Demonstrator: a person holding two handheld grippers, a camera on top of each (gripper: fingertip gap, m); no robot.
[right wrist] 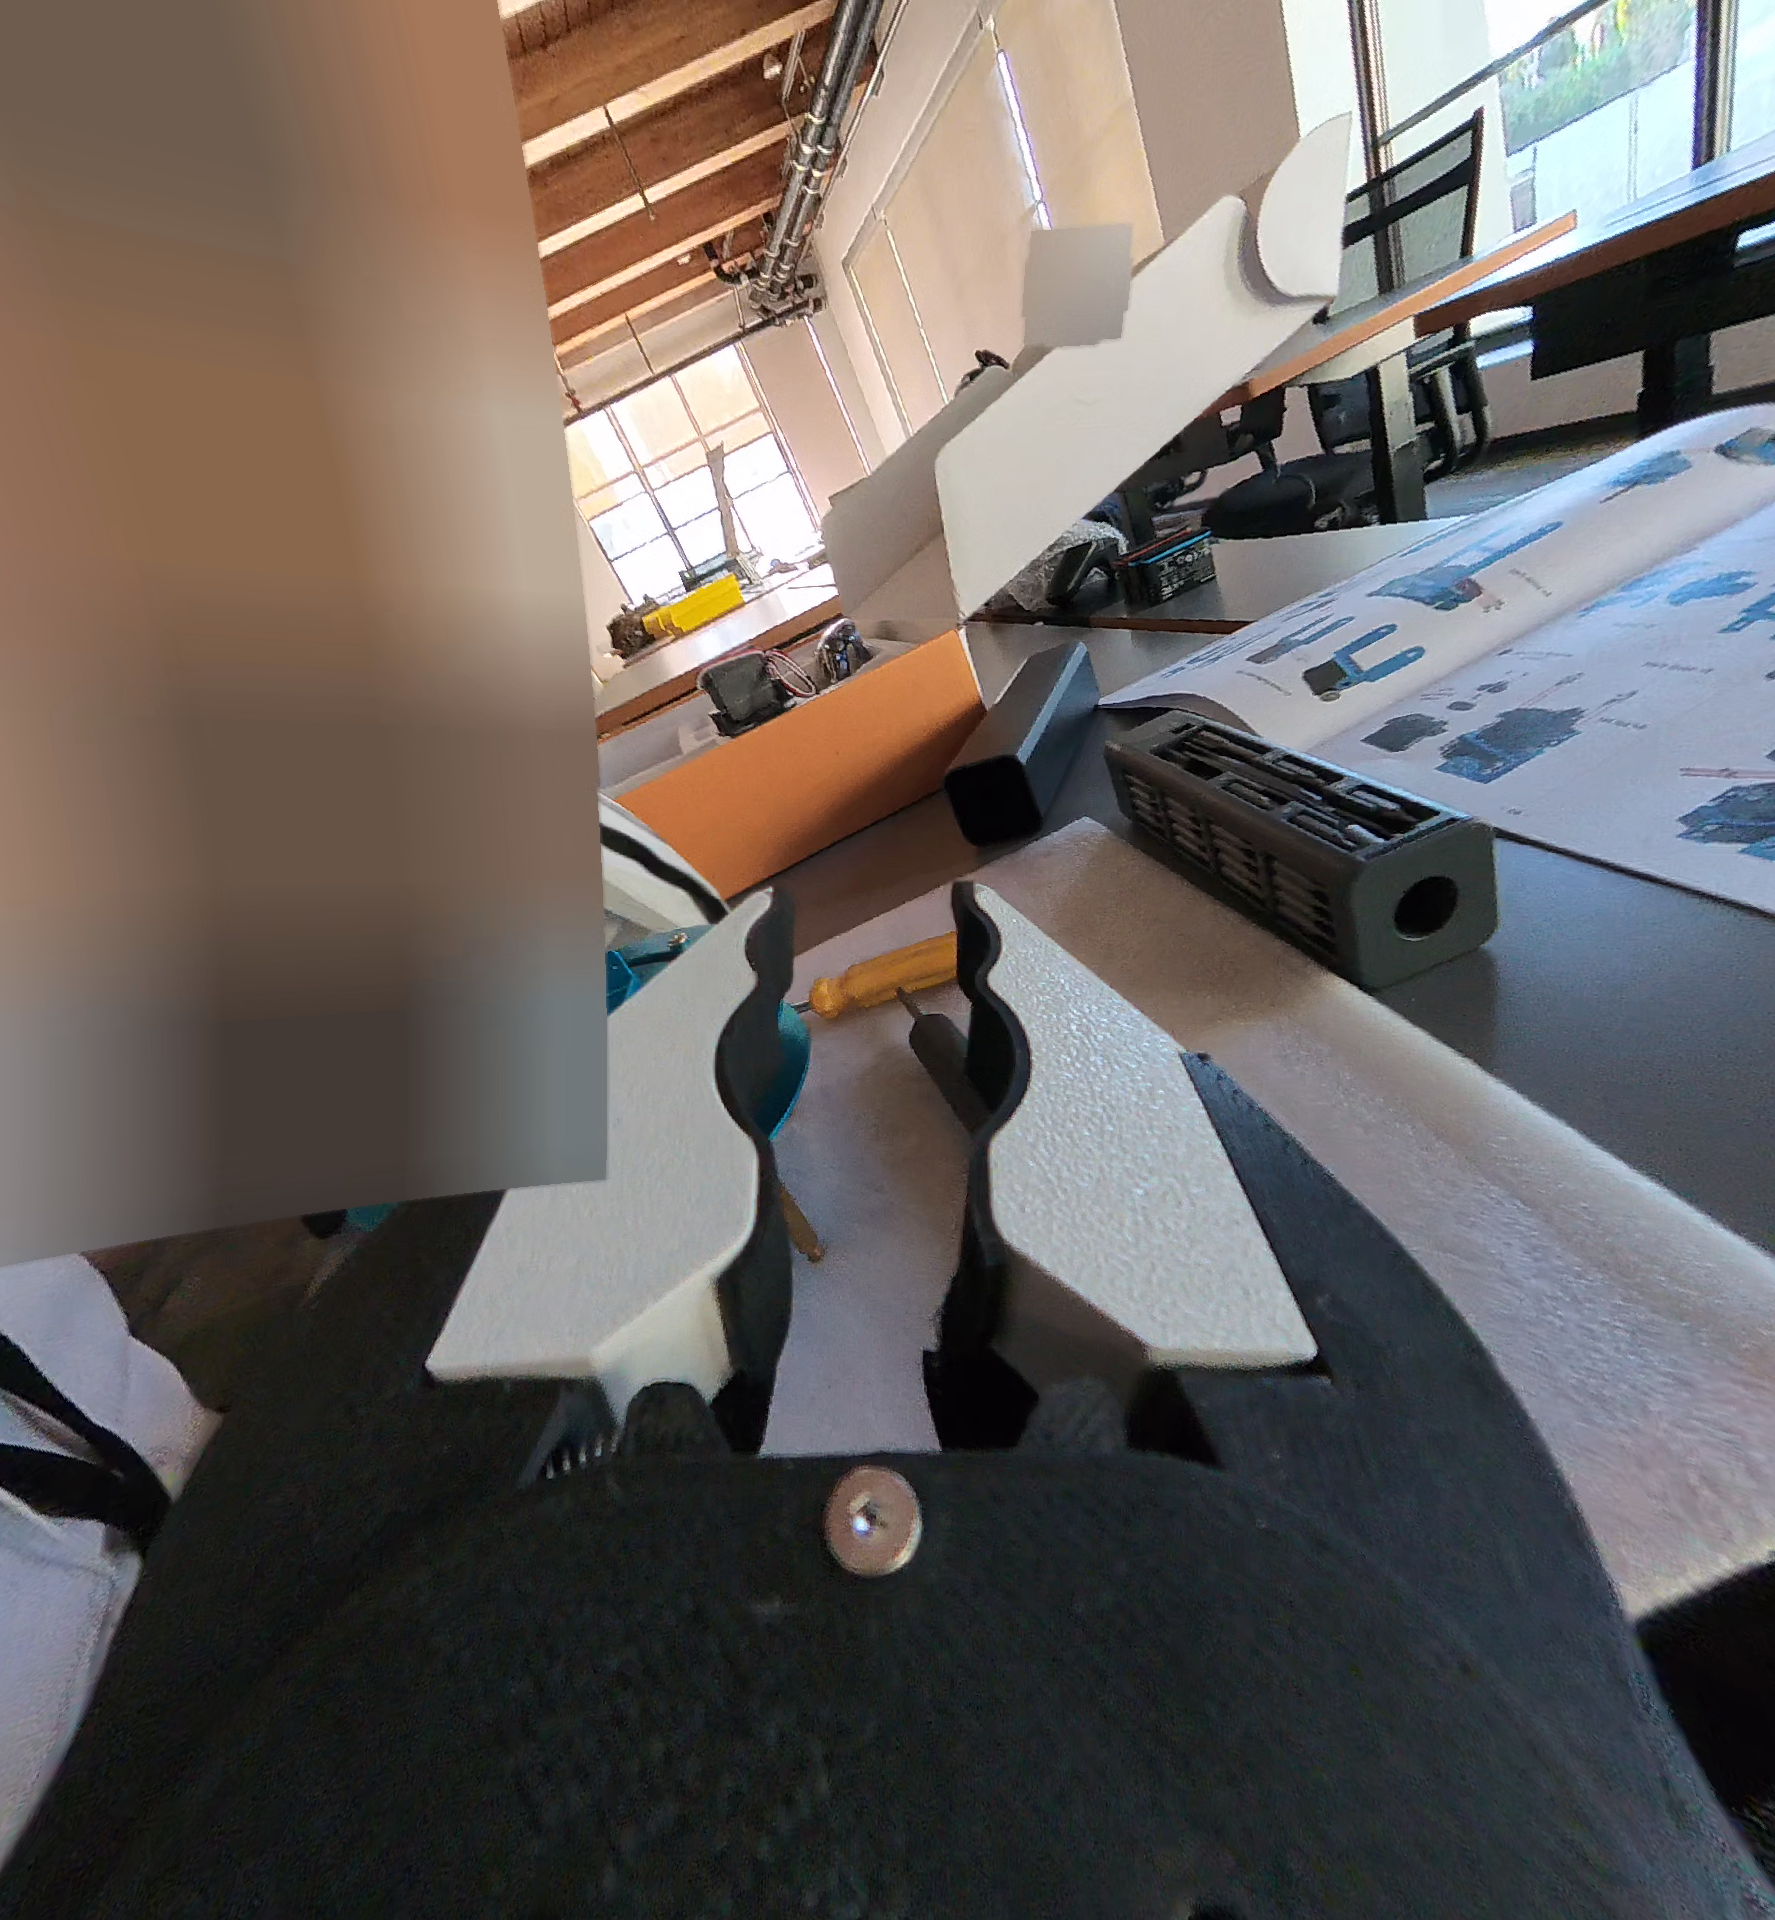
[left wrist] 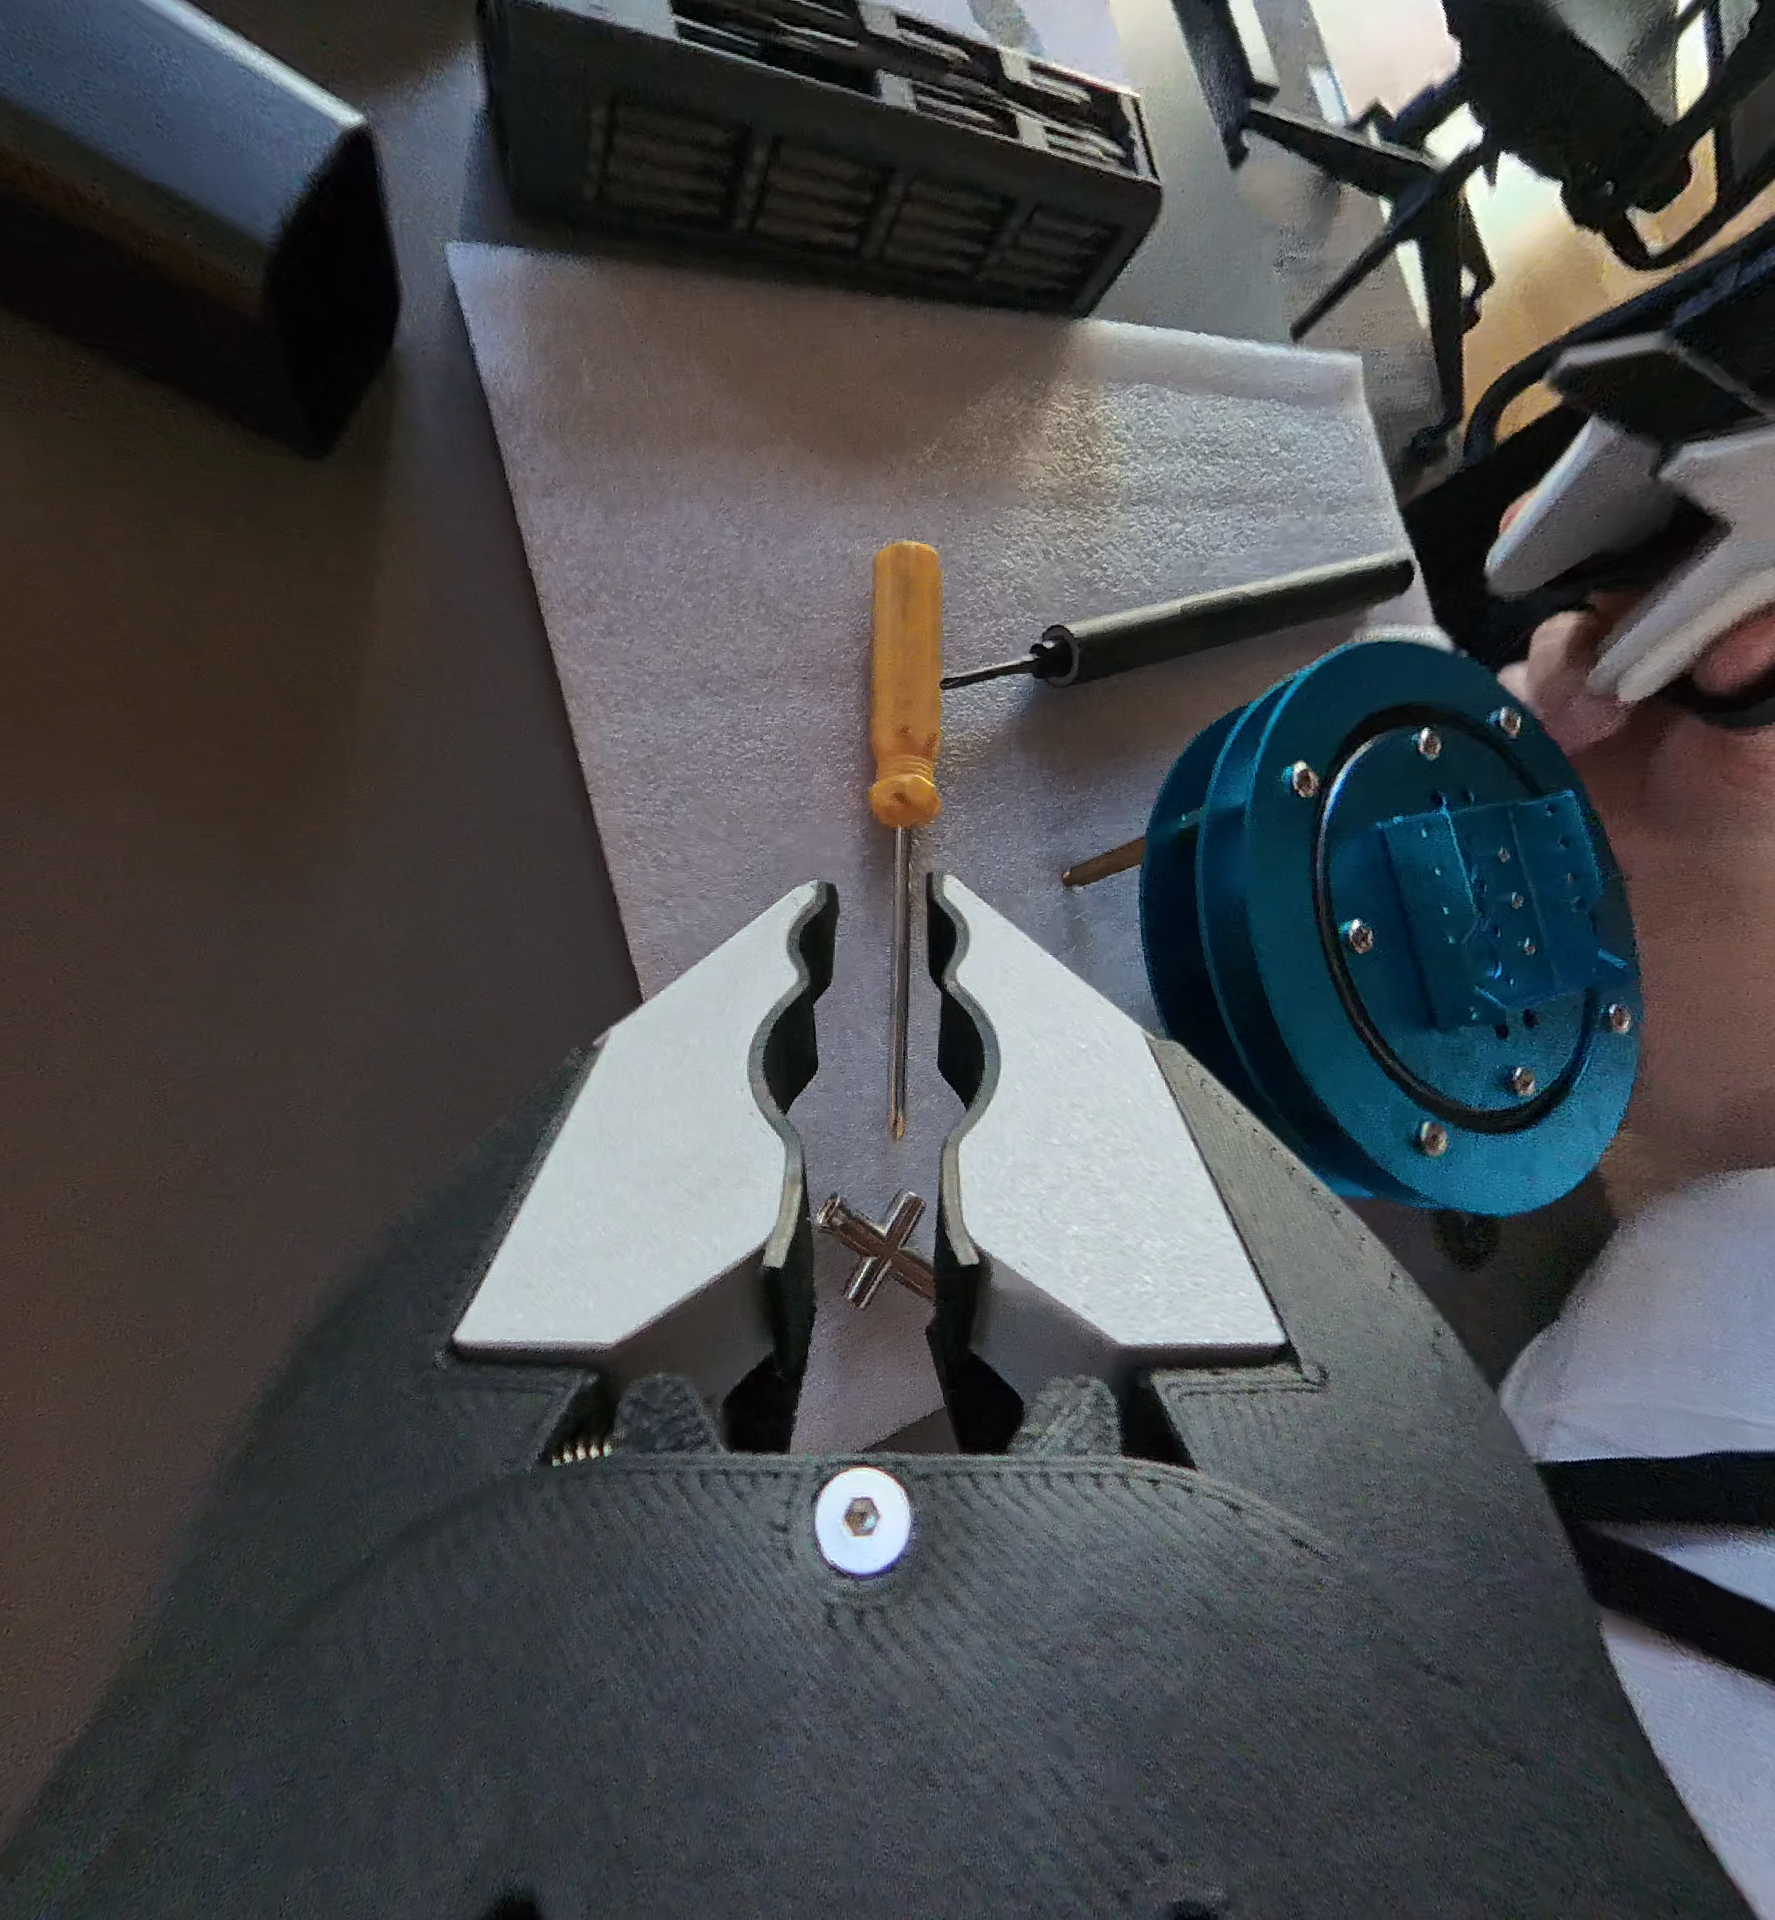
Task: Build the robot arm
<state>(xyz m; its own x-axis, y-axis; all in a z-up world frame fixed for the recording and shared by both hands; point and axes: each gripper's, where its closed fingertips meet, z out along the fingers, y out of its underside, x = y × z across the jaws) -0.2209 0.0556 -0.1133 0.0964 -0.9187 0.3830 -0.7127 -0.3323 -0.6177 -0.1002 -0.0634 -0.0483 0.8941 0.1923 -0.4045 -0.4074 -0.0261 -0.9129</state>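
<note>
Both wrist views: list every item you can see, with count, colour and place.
screwdriver: one, orange handle, on the foam sheet ahead of the left gripper.
black driver: one, black, on the foam, tip toward the orange handle.
screws: two, silver, crossed on the foam between the left gripper's fingers.
blue disc assembly: one, blue with silver bolts, held up at the right of the foam.
brass pin: one, sticking out behind the disc.
foam sheet: one, white, on the grey table.
bit case: one, black, beyond the foam.
square tube: one, dark, left of the case.
printed sheet: one, white and blue, far right.
cardboard box: one, orange and white, open, behind.
left gripper: open, empty.
right gripper: open, empty.
</note>
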